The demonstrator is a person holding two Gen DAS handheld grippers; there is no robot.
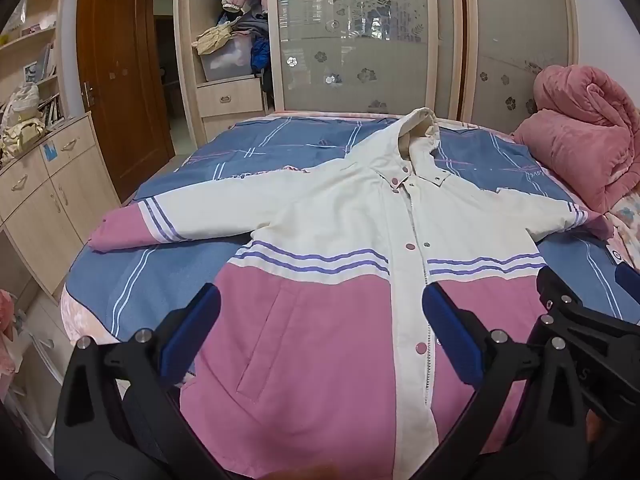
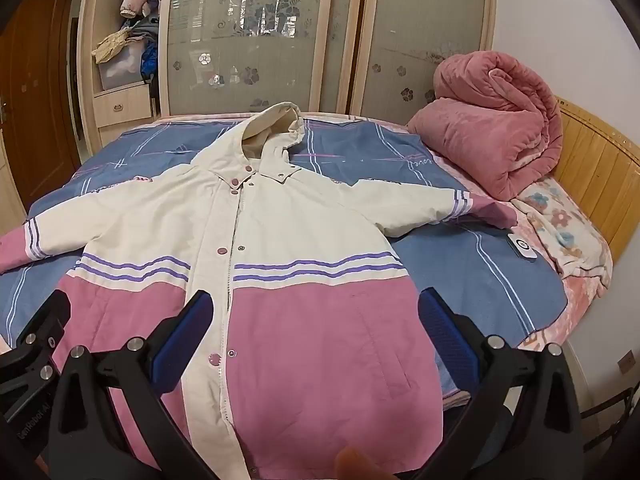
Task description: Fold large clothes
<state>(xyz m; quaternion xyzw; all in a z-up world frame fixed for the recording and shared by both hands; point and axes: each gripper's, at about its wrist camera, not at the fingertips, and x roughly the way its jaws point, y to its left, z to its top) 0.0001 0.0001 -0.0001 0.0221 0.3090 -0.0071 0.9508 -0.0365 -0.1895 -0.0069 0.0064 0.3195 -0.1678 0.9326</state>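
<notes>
Jacket (image 1: 320,232) lies flat, front up, across the bed (image 1: 168,280), hood far. Left gripper (image 1: 320,320) and right gripper (image 2: 316,320) hover above the near hem, jaws wide, empty. We judge it padded, soft, bulky; we would pinch each sleeve at its pink cuff.

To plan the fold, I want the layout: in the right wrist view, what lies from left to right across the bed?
Pink-cuffed left sleeve → cream-and-pink hooded jacket body → white remote control → rolled pink quilt → wooden headboard.
</notes>
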